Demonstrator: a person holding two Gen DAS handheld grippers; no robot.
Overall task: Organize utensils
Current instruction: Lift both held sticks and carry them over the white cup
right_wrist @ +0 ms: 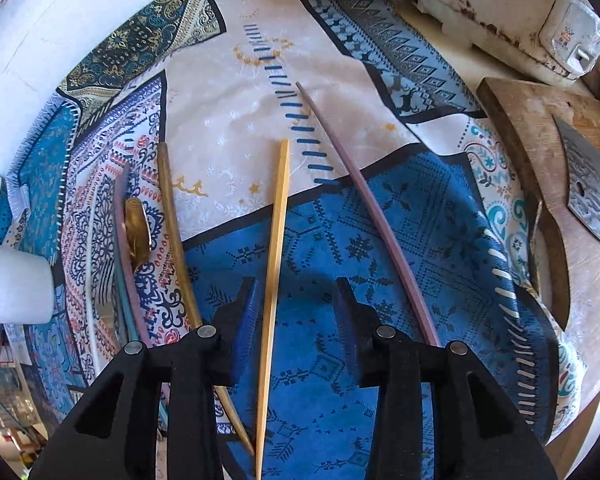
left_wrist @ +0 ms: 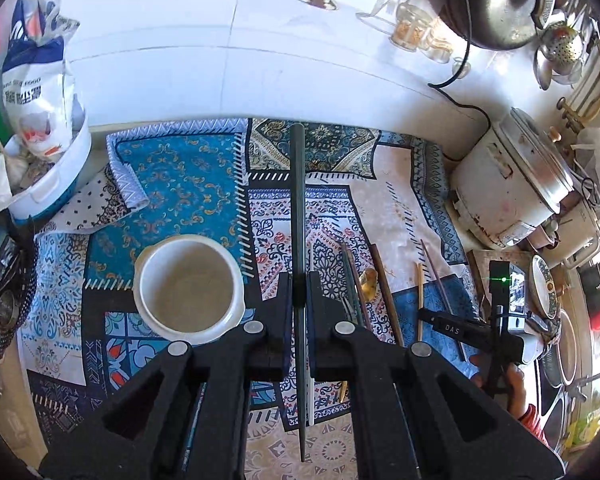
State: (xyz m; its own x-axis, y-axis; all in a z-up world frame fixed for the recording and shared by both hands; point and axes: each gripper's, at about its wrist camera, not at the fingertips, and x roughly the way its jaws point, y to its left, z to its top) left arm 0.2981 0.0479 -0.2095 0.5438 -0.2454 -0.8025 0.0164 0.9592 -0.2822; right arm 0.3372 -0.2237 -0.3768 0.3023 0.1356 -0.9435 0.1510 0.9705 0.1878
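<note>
My left gripper point(left_wrist: 299, 280) is shut on a dark green chopstick point(left_wrist: 299, 200), which it holds lengthwise above the patterned cloth point(left_wrist: 180, 184). Just to its left stands a white bowl point(left_wrist: 188, 288). My right gripper point(right_wrist: 296, 292) points down at the cloth and is open. A yellow chopstick point(right_wrist: 276, 240) lies between its fingers, and neither pad presses on it. A purple chopstick point(right_wrist: 364, 200) lies to the right of that gripper. To its left lie a brown chopstick point(right_wrist: 172, 216), a gold spoon point(right_wrist: 138, 232) and more chopsticks point(right_wrist: 122, 220).
A white rice cooker point(left_wrist: 508, 188) stands at the cloth's right end. Beside it, a wooden cutting board point(right_wrist: 532, 128) carries a cleaver point(right_wrist: 596, 192). A white tub point(left_wrist: 52, 184) with a printed bag is at the far left. A white wall runs along the back.
</note>
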